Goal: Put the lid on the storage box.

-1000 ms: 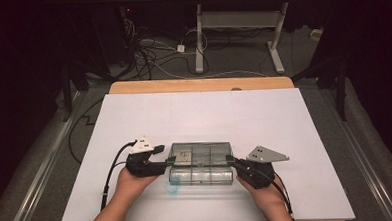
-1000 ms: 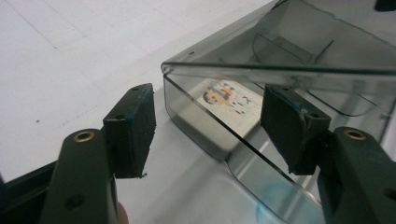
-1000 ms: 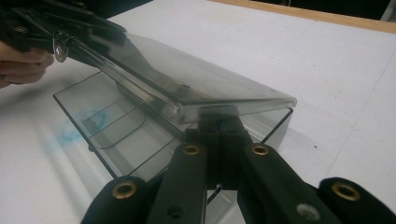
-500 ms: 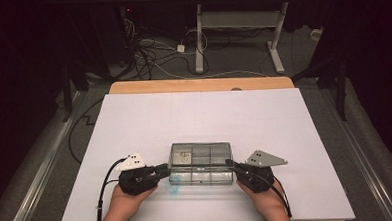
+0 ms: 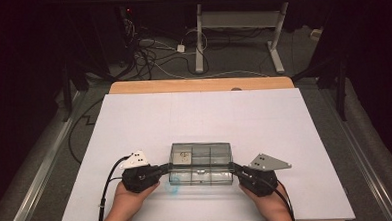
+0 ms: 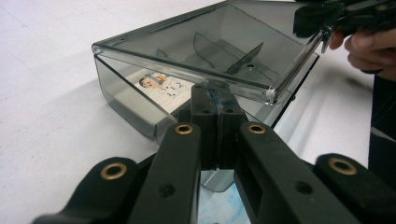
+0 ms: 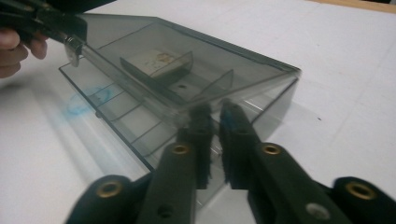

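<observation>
Smoky clear plastic makes up the box (image 5: 201, 163), which sits on the white table (image 5: 204, 115) near the person's edge, at about 6 o'clock on the sheet. It has small walls inside that split it into little rooms, and its lid (image 6: 205, 46) is tipped up a bit at the front.

At 9 o'clock from the box is the left claw (image 5: 165, 168), held in the left hand (image 5: 130, 198). The box touches its tips and lies straight ahead of it, at 12 o'clock in the left gripper view. Its jaws have just been closing and now sit pressed together on the thin edge of the lid (image 6: 215, 91). A small picture card (image 6: 163, 86) lies inside the box, at 11 o'clock from those tips.

At 3 o'clock from the box is the right claw (image 5: 233, 168), held in the right hand (image 5: 265, 197). The box is again just ahead of it, at 12 o'clock in the right gripper view (image 7: 212, 112). Its jaws have just been opening a little, with a thin gap between them, and the tips are at the box's end. I cannot tell if they pinch it.

A blue smudge (image 5: 173, 190) marks the table at 7 o'clock from the box.
</observation>
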Available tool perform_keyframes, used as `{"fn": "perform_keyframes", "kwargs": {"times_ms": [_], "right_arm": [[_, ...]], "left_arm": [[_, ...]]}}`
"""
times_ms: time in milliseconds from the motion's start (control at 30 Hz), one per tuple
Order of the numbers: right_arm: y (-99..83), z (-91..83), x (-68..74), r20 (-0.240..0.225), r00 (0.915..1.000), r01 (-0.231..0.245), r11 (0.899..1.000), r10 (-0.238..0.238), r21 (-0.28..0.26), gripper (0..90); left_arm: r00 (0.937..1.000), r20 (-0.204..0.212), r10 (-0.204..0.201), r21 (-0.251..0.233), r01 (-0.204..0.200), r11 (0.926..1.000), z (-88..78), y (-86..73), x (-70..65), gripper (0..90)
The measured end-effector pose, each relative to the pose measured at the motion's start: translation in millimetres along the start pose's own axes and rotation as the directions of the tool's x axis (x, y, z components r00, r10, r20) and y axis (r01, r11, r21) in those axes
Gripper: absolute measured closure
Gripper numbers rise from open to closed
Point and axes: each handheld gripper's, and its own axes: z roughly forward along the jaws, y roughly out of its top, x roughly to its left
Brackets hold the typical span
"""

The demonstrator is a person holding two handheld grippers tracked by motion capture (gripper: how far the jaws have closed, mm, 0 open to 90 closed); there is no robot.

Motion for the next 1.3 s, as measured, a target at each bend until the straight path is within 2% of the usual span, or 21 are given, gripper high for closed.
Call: {"fn": "perform_keyframes", "kwargs": {"times_ms": [167,267,433,533,600,700,900,1000,1167,1233,1300], "right_arm": [[-7.6,-12.3,-12.4,0.043,0.9982,-0.043,0.999,0.043,-0.001,66.4],[-16.5,-18.5,-22.9,0.100,0.9932,-0.062,0.998,0.060,0.020,52.6],[-31.6,-28.7,-35.4,0.158,0.9841,-0.090,0.995,0.081,0.046,20.4],[-38.6,-35.8,-40.2,0.193,0.9771,-0.102,0.993,0.089,0.058,10.4],[-40.6,-38.9,-41.4,0.211,0.9729,-0.110,0.992,0.095,0.059,0.0],[-43.7,-42.0,-41.6,0.233,0.9666,-0.131,0.987,0.107,0.089,0.0],[-44.5,-43.9,-39.4,0.234,0.9671,-0.122,0.989,0.100,0.080,0.0],[-42.7,-46.0,-41.5,0.234,0.9662,-0.125,0.990,0.108,0.062,0.0],[-40.5,-50.1,-45.3,0.242,0.9627,-0.134,0.990,0.122,0.034,0.0],[-40.1,-50.9,-46.3,0.244,0.9612,-0.138,0.990,0.128,0.026,0.0],[-41.0,-50.7,-47.0,0.246,0.9608,-0.139,0.990,0.129,0.026,0.0]], "left_arm": [[0.9996,-0.016,0.022,0.017,-0.022,0.9996,0.6,-1.2,-3.2,87.0],[0.9989,-0.027,0.038,0.029,-0.037,0.9989,1.6,-3.1,-5.0,87.0],[0.9990,-0.032,0.030,0.024,-0.029,0.9993,-2.1,-7.0,-6.9,87.0],[0.9987,-0.037,0.035,0.035,-0.034,0.9988,-3.7,-9.0,-9.2,87.0],[0.9982,-0.048,0.036,0.036,-0.034,0.9988,-5.3,-10.3,-9.9,87.0],[0.9980,-0.054,0.031,0.041,-0.029,0.9987,-7.7,-13.5,-8.6,87.0],[0.9979,-0.062,0.020,0.065,-0.016,0.9978,-9.3,-21.0,-3.4,87.0],[0.9961,-0.088,0.010,0.062,-0.005,0.9981,-14.4,-21.3,3.8,87.0],[0.9896,-0.142,-0.021,0.062,0.030,0.9976,-26.2,-27.7,22.8,87.1],[0.9850,-0.168,-0.038,0.070,0.051,0.9963,-33.6,-32.9,33.6,87.1],[0.9793,-0.191,-0.067,0.058,0.079,0.9952,-44.3,-38.5,44.4,87.1]]}}
